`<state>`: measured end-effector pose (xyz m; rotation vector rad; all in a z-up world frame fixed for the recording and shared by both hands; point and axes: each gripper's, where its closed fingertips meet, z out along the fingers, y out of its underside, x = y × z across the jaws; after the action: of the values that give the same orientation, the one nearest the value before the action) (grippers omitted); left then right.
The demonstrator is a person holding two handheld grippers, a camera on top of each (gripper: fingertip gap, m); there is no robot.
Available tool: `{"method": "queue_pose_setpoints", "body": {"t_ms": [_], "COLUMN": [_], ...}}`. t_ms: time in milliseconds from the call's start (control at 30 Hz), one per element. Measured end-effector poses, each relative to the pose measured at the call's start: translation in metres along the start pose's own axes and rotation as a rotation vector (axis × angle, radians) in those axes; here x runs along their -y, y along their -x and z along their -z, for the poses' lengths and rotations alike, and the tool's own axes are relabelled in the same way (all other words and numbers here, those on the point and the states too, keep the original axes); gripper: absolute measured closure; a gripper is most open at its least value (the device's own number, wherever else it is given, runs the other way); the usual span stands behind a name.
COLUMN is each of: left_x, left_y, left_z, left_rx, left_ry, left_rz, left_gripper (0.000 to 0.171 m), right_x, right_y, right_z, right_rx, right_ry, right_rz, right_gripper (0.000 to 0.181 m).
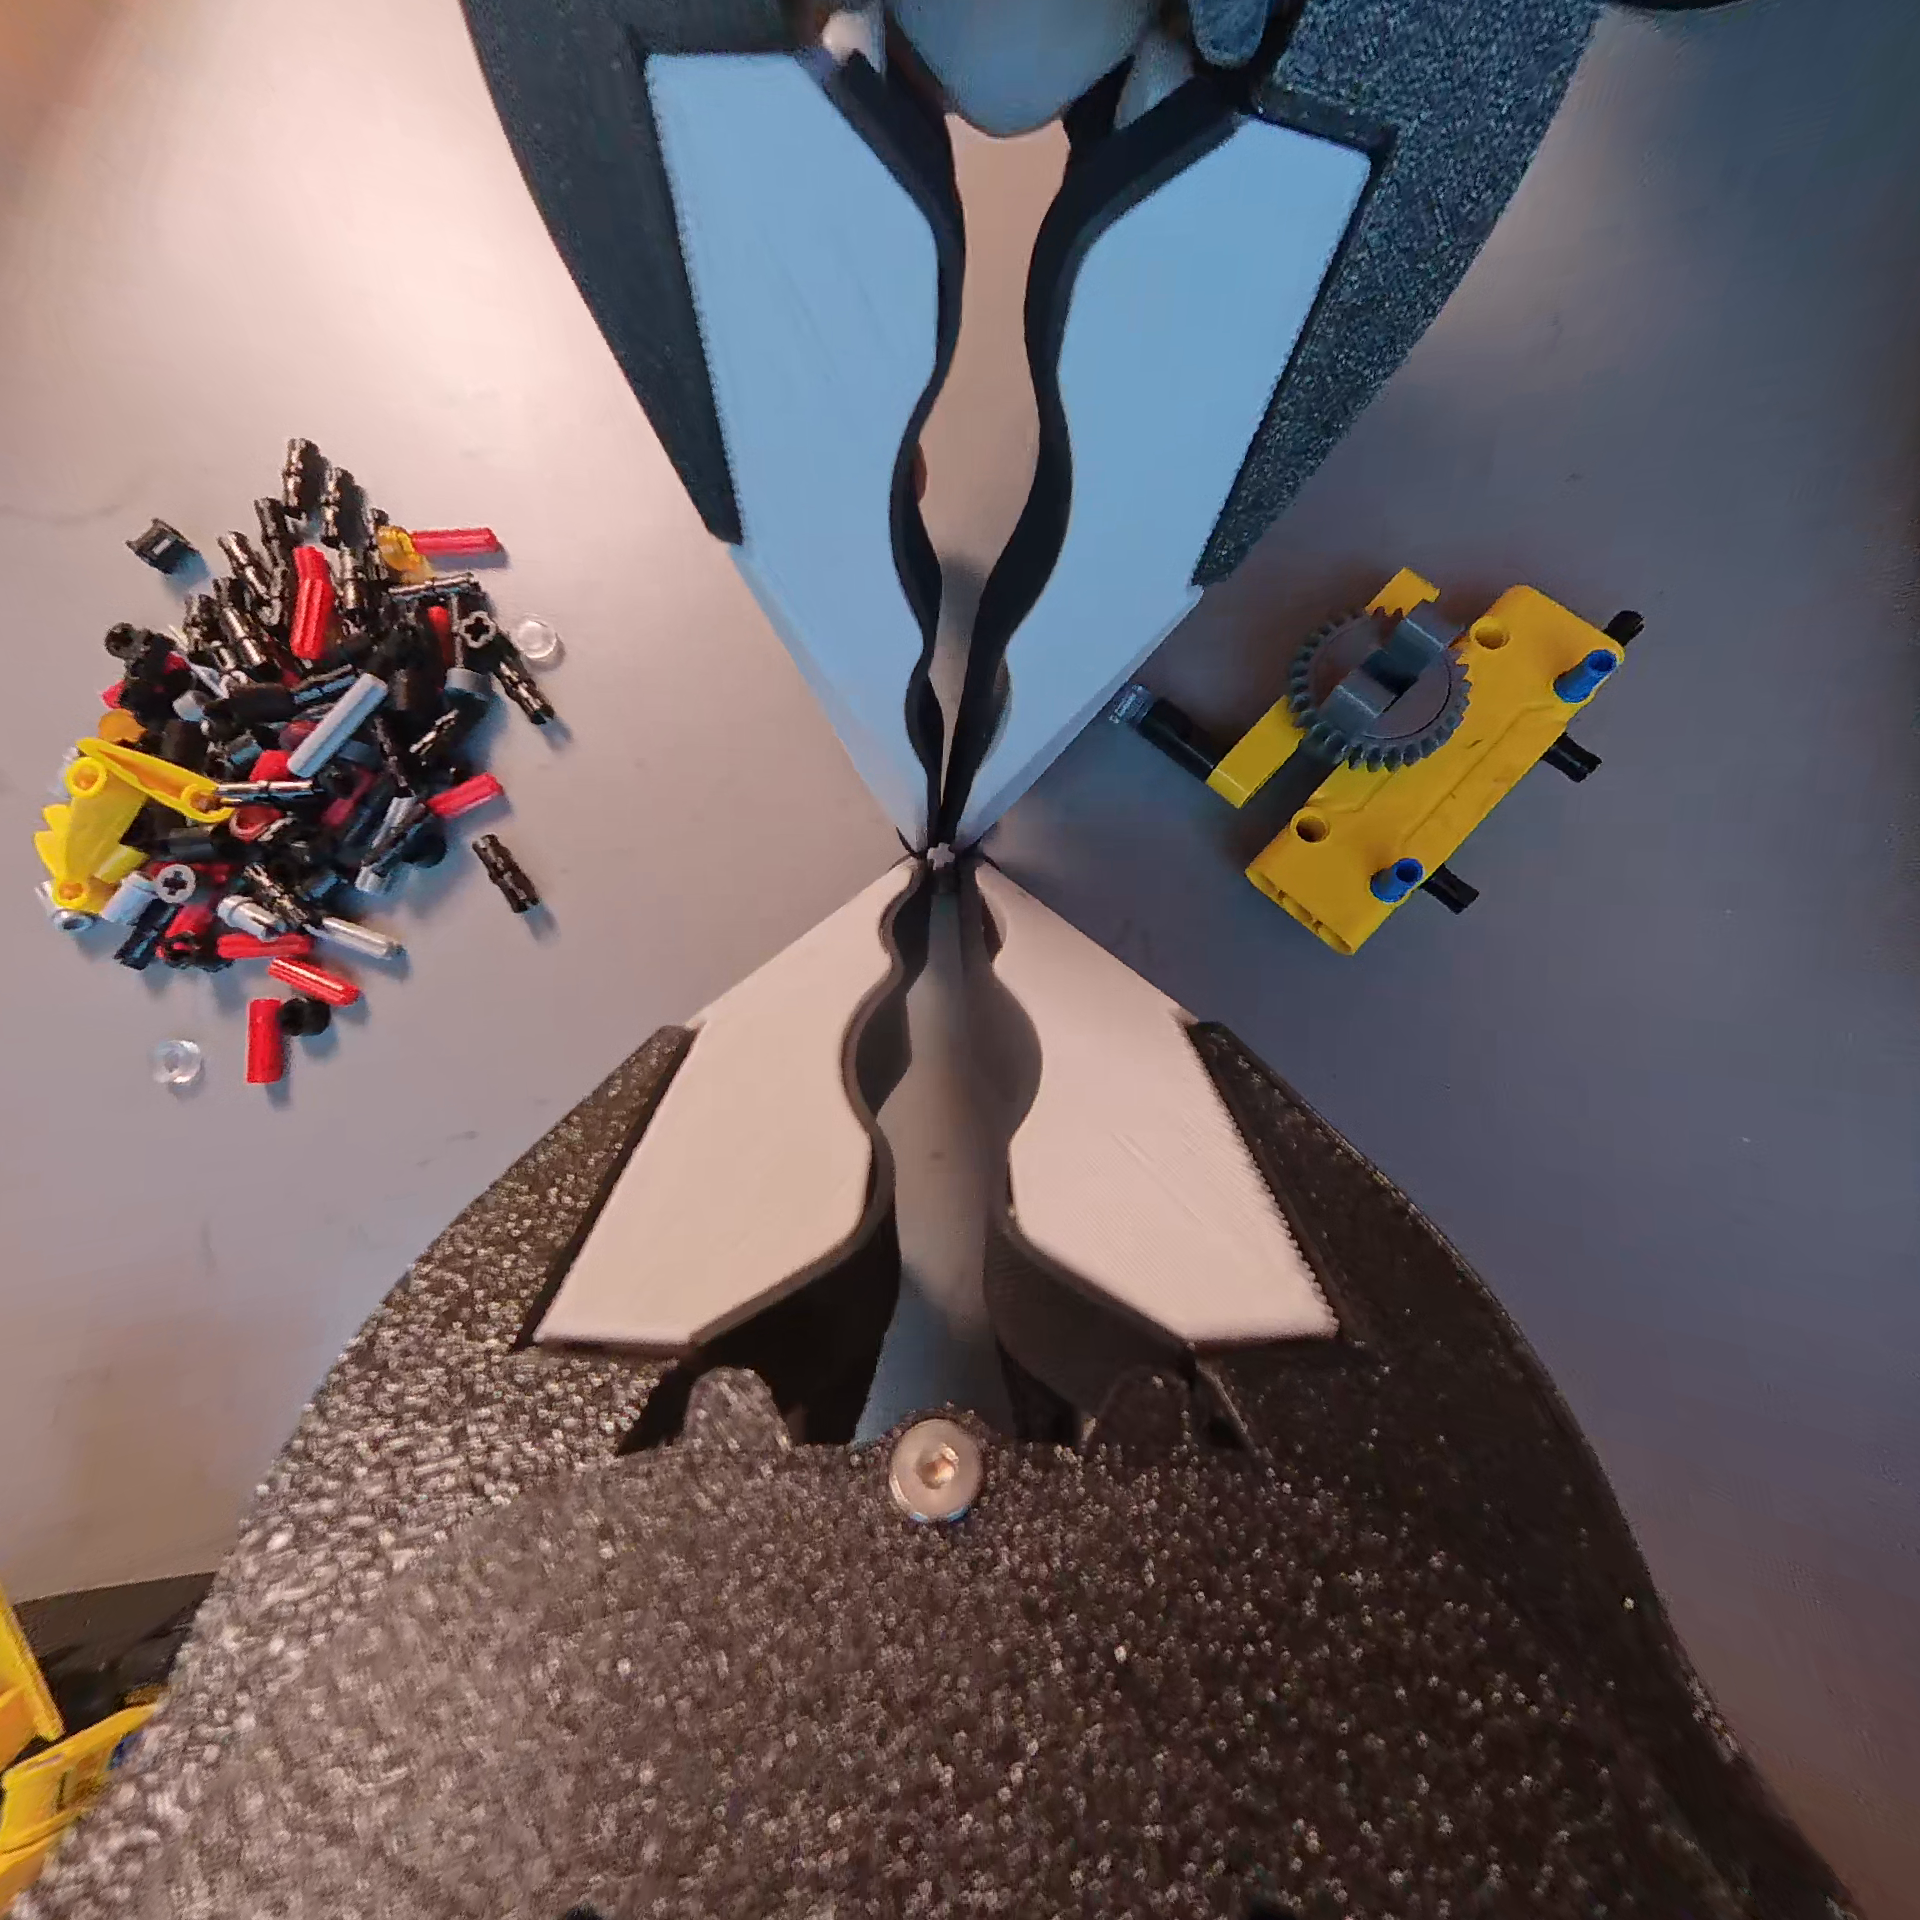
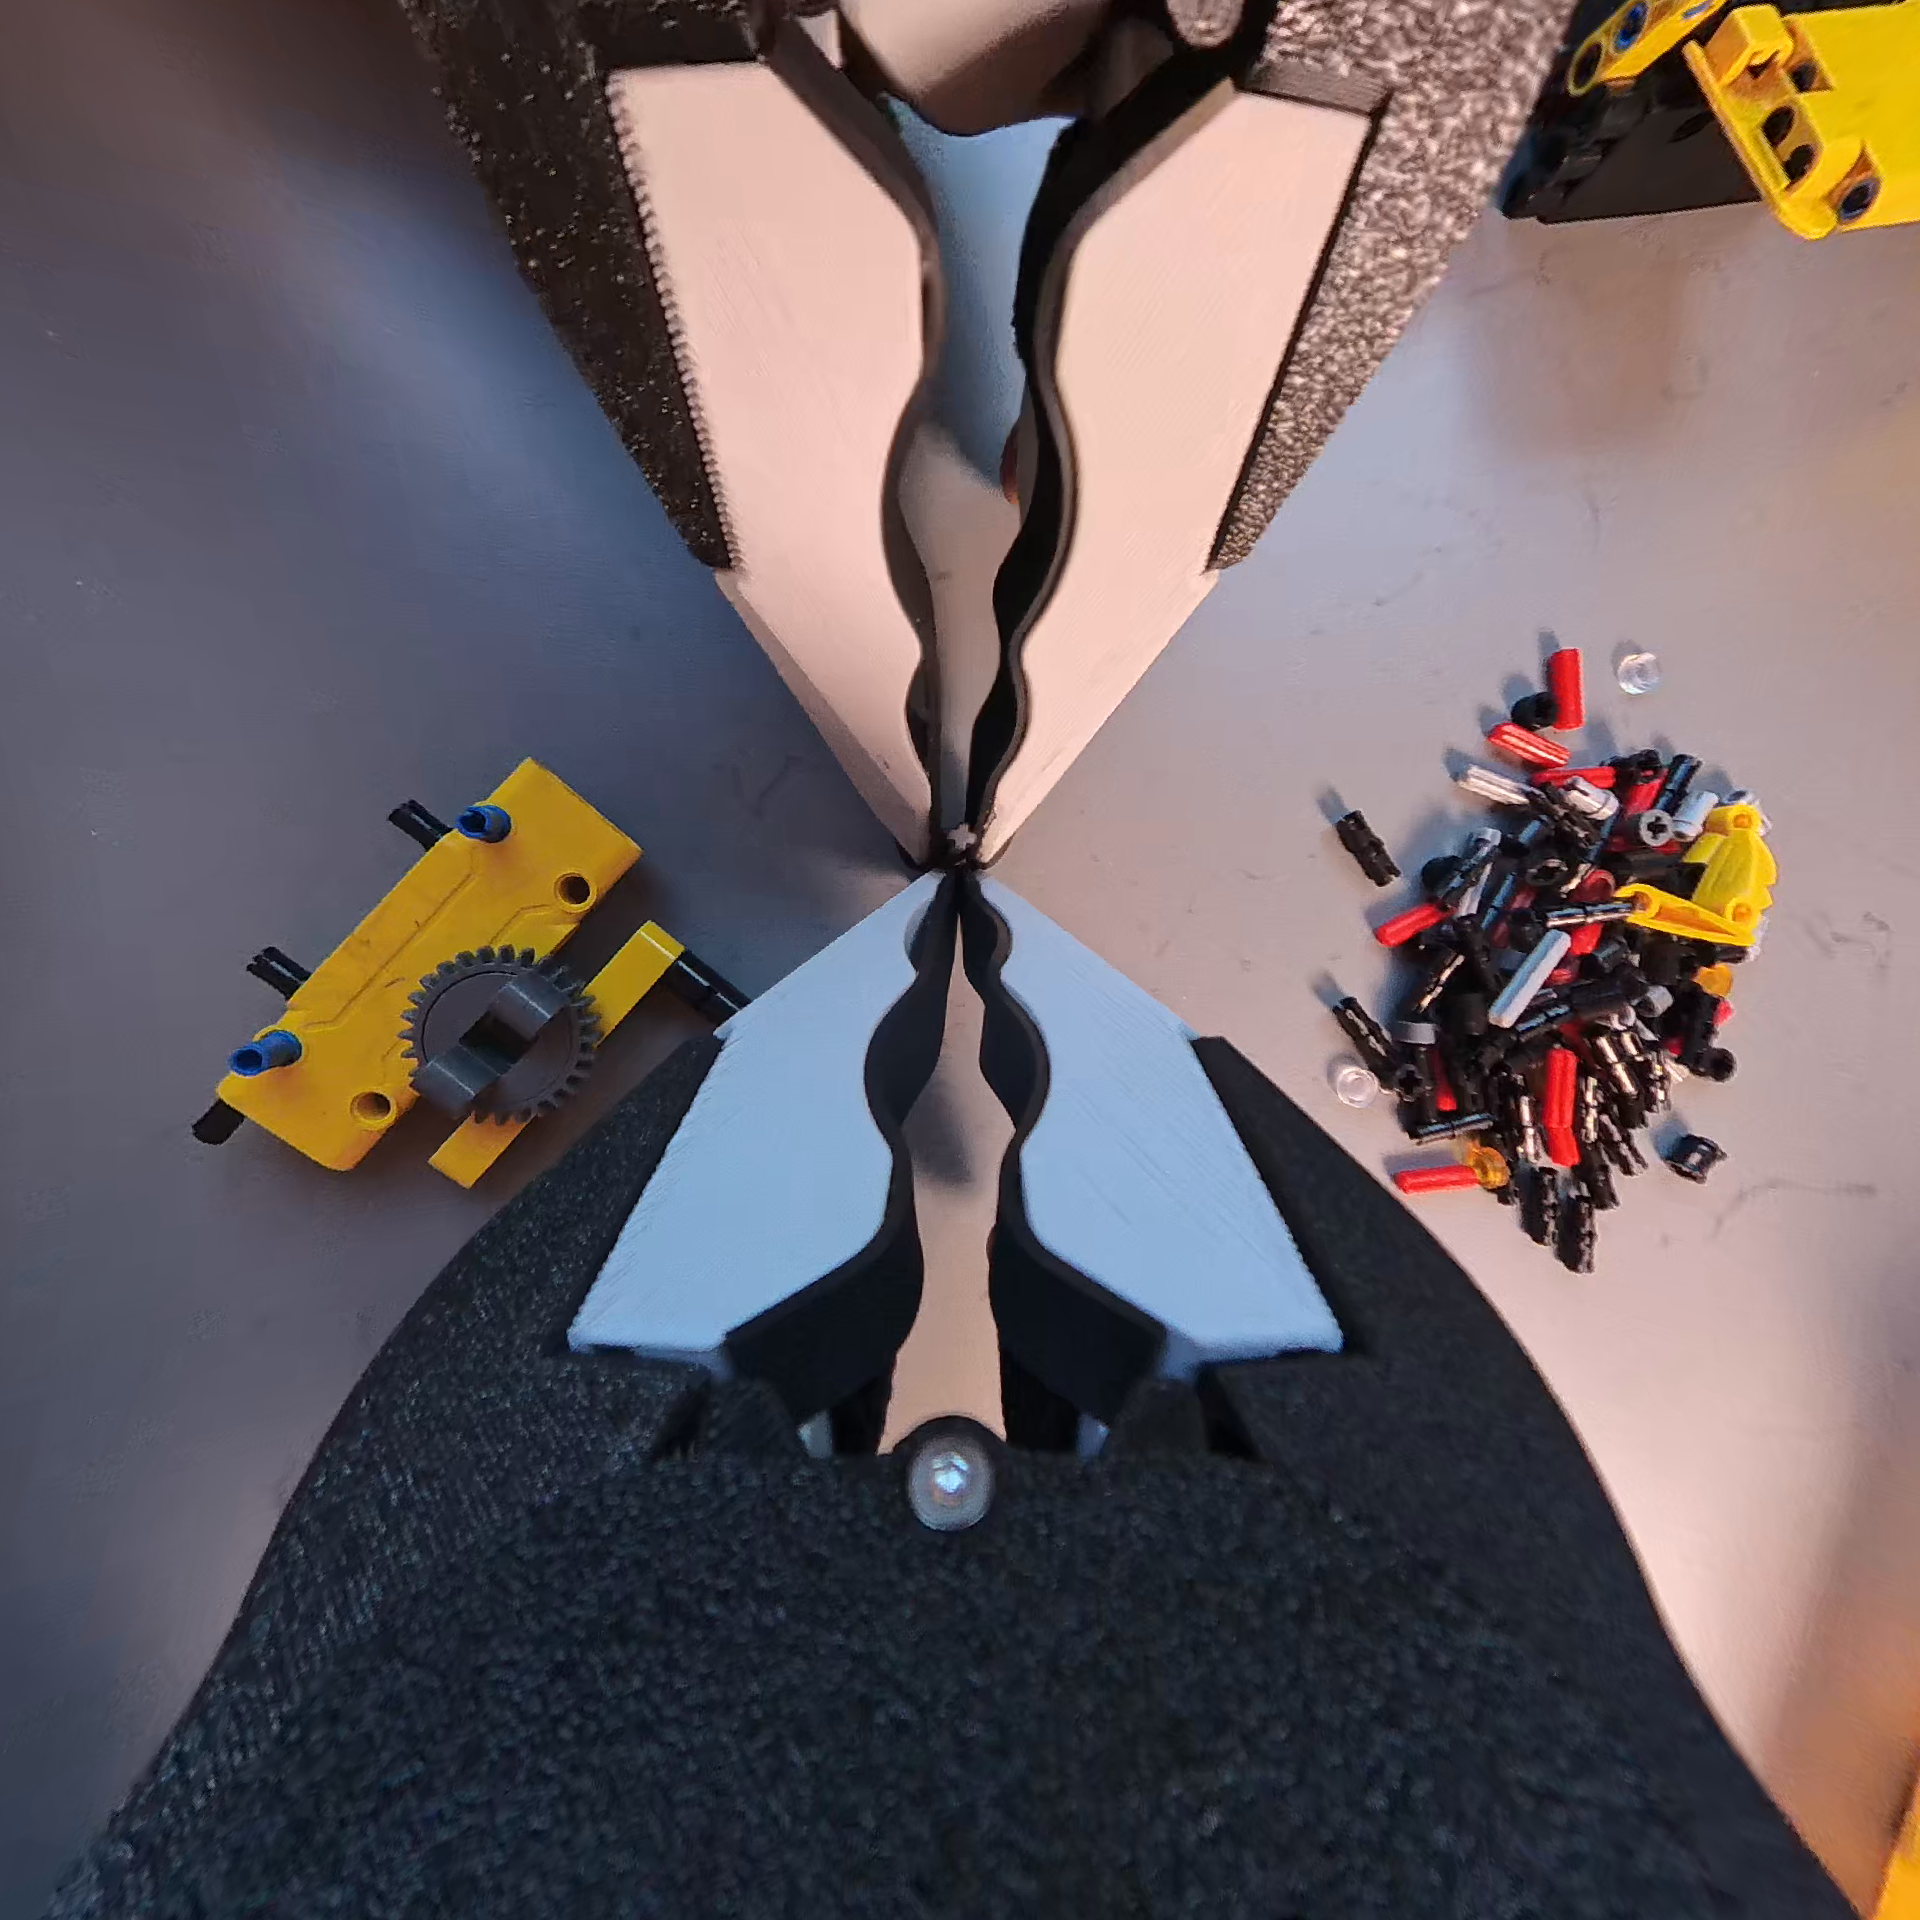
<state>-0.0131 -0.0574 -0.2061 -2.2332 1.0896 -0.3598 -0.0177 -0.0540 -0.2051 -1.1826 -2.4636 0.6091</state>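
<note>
Flanking both gripper tips [image 1: 940, 854]: parts pile [image 1: 281, 748], yellow gear assembly [image 1: 1392, 769].

bare grey table [image 1: 1558, 1247] around left claw [image 1: 940, 854] tips, loose parts pile [image 1: 281, 727] well off to one side, yellow gear assy [image 1: 1423, 748] near on the other (black axle end just beside a finger), right claw [image 2: 961, 850] tip-to-tip ahead, blocking fwd path

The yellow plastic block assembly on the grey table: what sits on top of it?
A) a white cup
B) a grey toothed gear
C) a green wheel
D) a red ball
B: a grey toothed gear lies flat on the yellow plastic block assembly, next to its blue pins.
</note>
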Motion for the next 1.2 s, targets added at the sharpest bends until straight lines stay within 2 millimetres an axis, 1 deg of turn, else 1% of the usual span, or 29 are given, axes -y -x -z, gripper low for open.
{"method": "queue_pose_setpoints", "body": {"t_ms": [100, 200, 267, 333, 400, 467, 500, 567, 600, 667, 733, 767, 800, 833, 867, 933, 967, 1033, 1133, 1200], "left_x": [0.0, -0.007, -0.006, -0.004, 0.004, 0.017, 0.021, 0.016, 0.011, 0.004, 0.002, 0.0, -0.001, -0.001, -0.001, 0.002, 0.006, 0.019, 0.051, 0.07], "left_y": [0.0, 0.001, -0.002, 0.003, 0.01, 0.017, 0.019, 0.025, 0.027, 0.026, 0.024, 0.023, 0.022, 0.022, 0.021, 0.02, 0.02, 0.02, 0.017, 0.016], "left_z": [0.002, 0.003, 0.003, 0.005, 0.012, 0.026, 0.032, 0.036, 0.035, 0.031, 0.027, 0.026, 0.024, 0.023, 0.023, 0.026, 0.03, 0.042, 0.074, 0.096], "left_rx": [0.002, 0.002, -0.027, -0.032, -0.049, -0.087, -0.11, -0.104, -0.085, -0.076, -0.076, -0.078, -0.081, -0.086, -0.09, -0.109, -0.124, -0.176, -0.307, -0.376], "left_ry": [-0.025, 0.0, -0.033, -0.079, -0.165, -0.298, -0.342, -0.338, -0.313, -0.266, -0.242, -0.232, -0.226, -0.221, -0.219, -0.246, -0.274, -0.373, -0.622, -0.78], "left_rz": [0.034, 0.048, 0.051, 0.069, 0.119, 0.189, 0.22, 0.241, 0.226, 0.195, 0.188, 0.187, 0.187, 0.191, 0.195, 0.208, 0.222, 0.264, 0.342, 0.382], "left_gripper": [0.168, 0.166, 0.166, 0.167, 0.165, 0.164, 0.163, 0.16, 0.159, 0.159, 0.16, 0.16, 0.159, 0.158, 0.156, 0.153, 0.151, 0.146, 0.142, 0.143], "right_x": [0.001, 0.003, 0.004, 0.005, 0.007, 0.011, 0.013, 0.015, 0.015, 0.012, 0.01, 0.01, 0.01, 0.01, 0.01, 0.013, 0.019, 0.039, 0.062, 0.073], "right_y": [0.0, -0.001, -0.002, -0.003, -0.008, -0.016, -0.02, -0.027, -0.028, -0.022, -0.013, -0.009, -0.008, -0.009, -0.011, -0.011, -0.013, -0.02, -0.034, -0.037], "right_z": [0.0, -0.001, -0.001, 0.003, 0.01, 0.02, 0.025, 0.031, 0.032, 0.029, 0.022, 0.018, 0.014, 0.009, 0.007, 0.008, 0.015, 0.041, 0.087, 0.111], "right_rx": [0.012, 0.043, 0.07, 0.114, 0.142, 0.169, 0.18, 0.176, 0.17, 0.174, 0.18, 0.182, 0.16, 0.126, 0.089, 0.081, 0.083, 0.101, 0.107, 0.118], "right_ry": [-0.039, -0.087, -0.134, -0.195, -0.268, -0.369, -0.413, -0.457, -0.46, -0.428, -0.37, -0.343, -0.328, -0.311, -0.296, -0.314, -0.366, -0.547, -0.84, -1.001], "right_rz": [-0.035, -0.07, -0.105, -0.143, -0.2, -0.25, -0.284, -0.318, -0.311, -0.271, -0.232, -0.213, -0.19, -0.168, -0.144, -0.111, -0.117, -0.159, -0.222, -0.246], "right_gripper": [0.181, 0.181, 0.181, 0.181, 0.181, 0.181, 0.181, 0.181, 0.181, 0.179, 0.158, 0.152, 0.152, 0.158, 0.175, 0.178, 0.178, 0.178, 0.178, 0.178]}}
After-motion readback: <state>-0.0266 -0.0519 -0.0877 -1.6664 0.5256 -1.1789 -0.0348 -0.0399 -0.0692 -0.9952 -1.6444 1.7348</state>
